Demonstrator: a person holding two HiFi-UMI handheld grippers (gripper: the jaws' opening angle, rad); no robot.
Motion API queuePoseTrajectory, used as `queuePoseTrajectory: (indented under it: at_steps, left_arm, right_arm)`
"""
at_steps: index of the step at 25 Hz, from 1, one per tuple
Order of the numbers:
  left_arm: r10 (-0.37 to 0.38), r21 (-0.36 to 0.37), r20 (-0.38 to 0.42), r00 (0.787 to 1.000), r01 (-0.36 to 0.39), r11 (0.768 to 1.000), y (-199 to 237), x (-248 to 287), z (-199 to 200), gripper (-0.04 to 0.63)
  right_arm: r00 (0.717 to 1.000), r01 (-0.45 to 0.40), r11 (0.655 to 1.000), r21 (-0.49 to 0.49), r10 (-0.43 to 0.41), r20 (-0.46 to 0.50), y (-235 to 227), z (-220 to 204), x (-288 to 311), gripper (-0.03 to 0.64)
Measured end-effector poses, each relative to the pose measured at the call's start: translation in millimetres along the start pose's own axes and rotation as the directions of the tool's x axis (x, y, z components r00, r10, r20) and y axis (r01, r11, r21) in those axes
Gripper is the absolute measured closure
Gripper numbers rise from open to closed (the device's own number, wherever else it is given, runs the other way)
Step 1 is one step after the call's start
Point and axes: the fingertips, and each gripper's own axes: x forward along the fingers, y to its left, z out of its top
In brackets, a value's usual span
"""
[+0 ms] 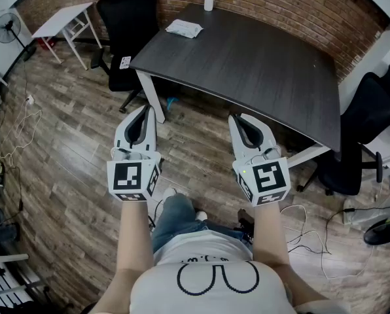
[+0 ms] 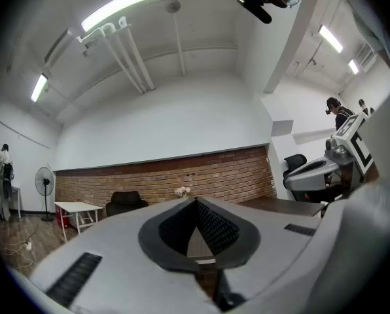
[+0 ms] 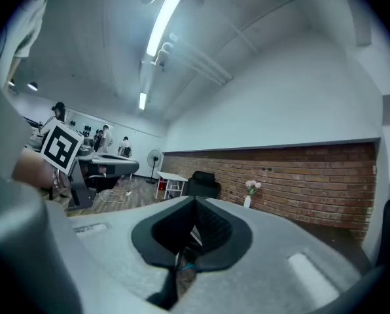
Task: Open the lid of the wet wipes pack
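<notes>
Overhead, from the head view, the wet wipes pack (image 1: 183, 28) lies at the far end of the table (image 1: 260, 64), well apart from your left gripper (image 1: 144, 108) and right gripper (image 1: 238, 118); a long reach could shove the light pack or tip the vase (image 1: 209, 2) near it. Left gripper view: jaws closed tip to tip, empty. Right gripper view: likewise closed on nothing, touching nothing.

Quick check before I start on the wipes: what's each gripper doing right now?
Left gripper: closed, holding nothing.
Right gripper: closed, holding nothing.
</notes>
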Motion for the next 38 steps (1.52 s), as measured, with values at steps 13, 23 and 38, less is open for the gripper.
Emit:
queuePoseTrajectory:
  at_steps: [13, 23, 38]
  left_arm:
    - [-0.011, 0.005, 0.004, 1.000, 0.011, 1.000, 30, 23, -8, 0.597]
    - [-0.038, -0.012, -0.004, 0.999, 0.038, 0.999, 114, 125, -35, 0.597]
    - [-0.128, -0.023, -0.005, 0.992, 0.127, 0.992, 291, 297, -56, 0.597]
  right_arm:
    - [0.999, 0.017, 1.000, 0.018, -0.018, 0.027, -1, 1, 39, 0.617]
    - [0.998, 0.053, 0.998, 0.017, -0.053, -0.014, -27, -6, 161, 0.617]
    - [0.987, 0.142, 0.986, -0.091, -0.148, -0.065, -43, 20, 392, 0.617]
